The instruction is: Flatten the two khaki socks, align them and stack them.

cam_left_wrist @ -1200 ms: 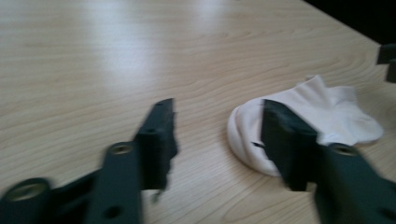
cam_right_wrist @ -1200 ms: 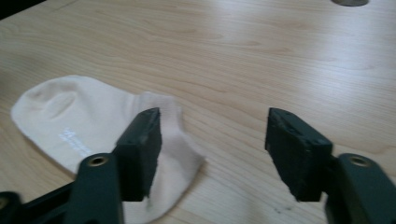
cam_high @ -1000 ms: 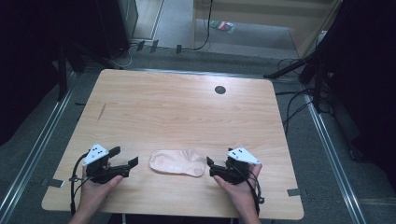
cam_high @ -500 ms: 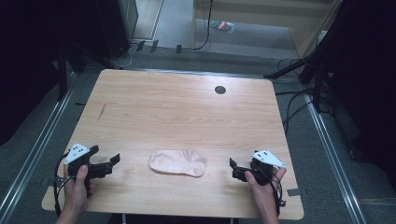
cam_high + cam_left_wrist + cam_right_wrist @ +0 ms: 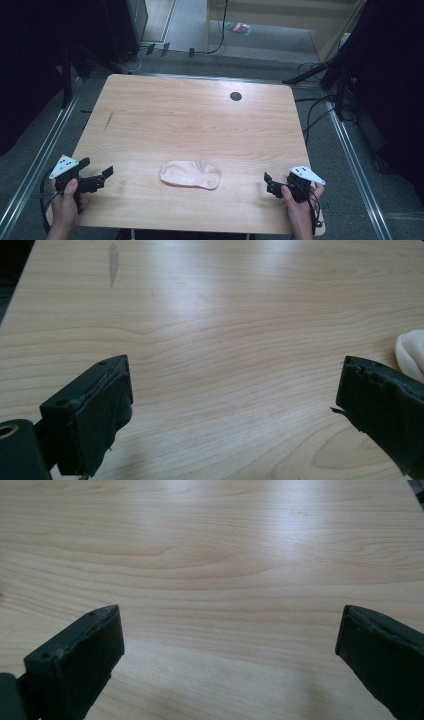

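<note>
Sock [image 5: 411, 354] half cut off at frame edge

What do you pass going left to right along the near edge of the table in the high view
left gripper → pale folded cloth → right gripper, all along the near part of the wooden table.
</note>
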Available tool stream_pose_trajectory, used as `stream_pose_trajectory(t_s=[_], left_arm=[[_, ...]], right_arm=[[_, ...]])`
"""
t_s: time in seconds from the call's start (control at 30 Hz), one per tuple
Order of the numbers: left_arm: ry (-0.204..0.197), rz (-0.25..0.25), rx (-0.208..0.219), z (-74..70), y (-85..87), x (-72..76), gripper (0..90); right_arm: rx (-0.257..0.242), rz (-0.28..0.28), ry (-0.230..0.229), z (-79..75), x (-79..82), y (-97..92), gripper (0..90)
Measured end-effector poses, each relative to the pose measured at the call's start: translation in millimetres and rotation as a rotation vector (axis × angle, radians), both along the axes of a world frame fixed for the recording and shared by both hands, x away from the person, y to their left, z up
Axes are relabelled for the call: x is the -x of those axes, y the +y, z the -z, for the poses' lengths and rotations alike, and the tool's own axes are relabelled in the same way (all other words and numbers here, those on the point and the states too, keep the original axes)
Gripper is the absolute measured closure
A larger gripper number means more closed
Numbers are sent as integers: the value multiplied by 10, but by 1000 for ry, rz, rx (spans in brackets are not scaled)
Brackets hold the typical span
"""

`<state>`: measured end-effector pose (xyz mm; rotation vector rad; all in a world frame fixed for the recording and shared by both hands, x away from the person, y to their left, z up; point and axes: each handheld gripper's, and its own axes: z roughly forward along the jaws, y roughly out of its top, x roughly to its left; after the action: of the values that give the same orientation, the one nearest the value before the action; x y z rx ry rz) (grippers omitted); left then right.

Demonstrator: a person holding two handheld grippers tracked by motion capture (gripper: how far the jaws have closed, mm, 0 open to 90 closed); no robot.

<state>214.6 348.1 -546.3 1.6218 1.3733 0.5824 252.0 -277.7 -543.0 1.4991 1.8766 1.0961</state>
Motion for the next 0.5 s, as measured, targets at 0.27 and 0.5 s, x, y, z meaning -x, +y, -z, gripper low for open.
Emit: stream_pose_trajectory(t_s=[0.27,0.5], left_arm=[[-6,20,50,37,40,-3,16],[7,26,37,48,11,-48,16]], right_arm=[[-30,36,3,15,69,-207,0],[21,-1,3,41,82,-104,0]])
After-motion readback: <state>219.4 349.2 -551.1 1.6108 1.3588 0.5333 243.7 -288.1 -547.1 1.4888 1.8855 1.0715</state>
